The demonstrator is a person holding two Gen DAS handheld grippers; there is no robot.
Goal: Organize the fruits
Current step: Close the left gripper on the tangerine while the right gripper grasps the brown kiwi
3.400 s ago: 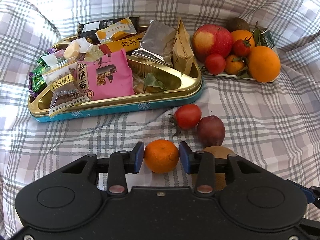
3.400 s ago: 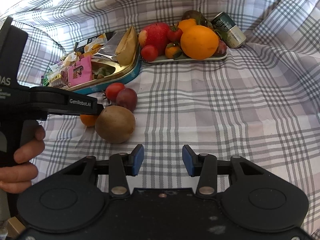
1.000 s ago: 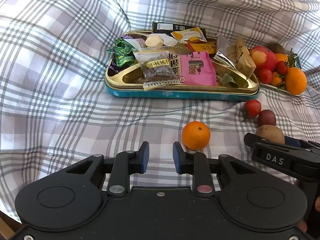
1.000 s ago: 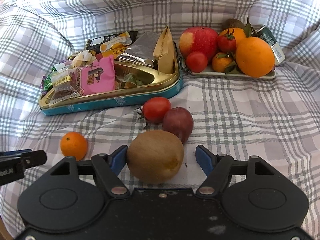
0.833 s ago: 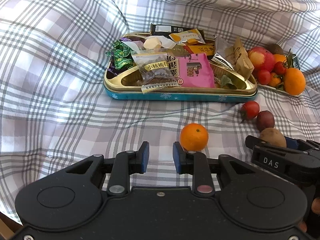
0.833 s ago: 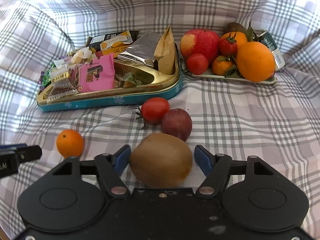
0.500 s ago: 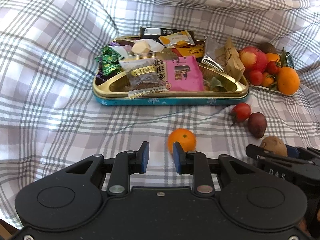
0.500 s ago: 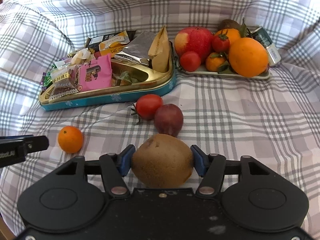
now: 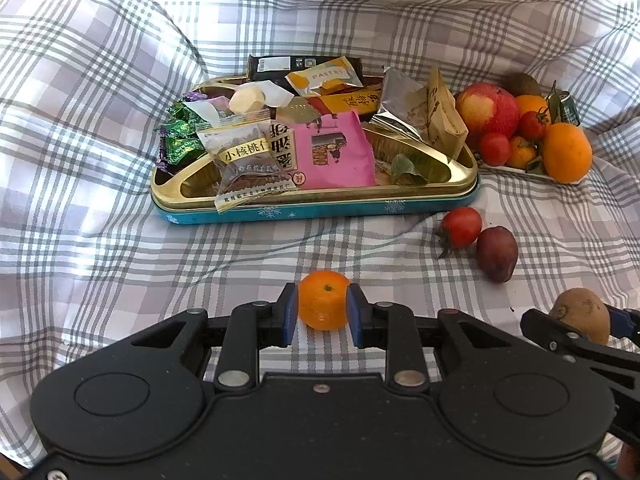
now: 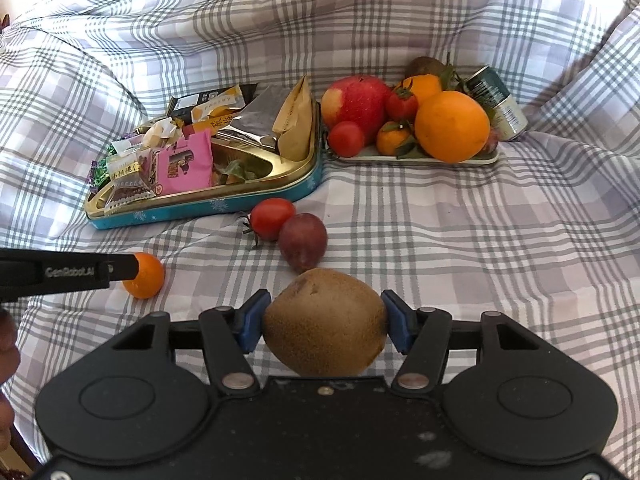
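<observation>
My left gripper (image 9: 322,307) is closed on the small mandarin (image 9: 323,299), pads against both its sides, low over the checked cloth (image 9: 100,240) in front of the snack tin (image 9: 316,206). My right gripper (image 10: 325,326) has just closed on the kiwi (image 10: 325,322) and grips it; the tomato (image 10: 273,218) and plum (image 10: 303,242) lie just beyond it, touching, short of the fruit plate (image 10: 420,159).

Left gripper (image 9: 322,312): angled downward, blue pads pressed on both sides of small mandarin (image 9: 323,299), jaws close together. Right gripper (image 10: 325,325): angled downward, jaws set wider, pads clamped on both ends of kiwi (image 10: 326,320) (closing finished within last moment). Person's hand (image 10: 7,350) barely visible at left edge of right wrist view.
</observation>
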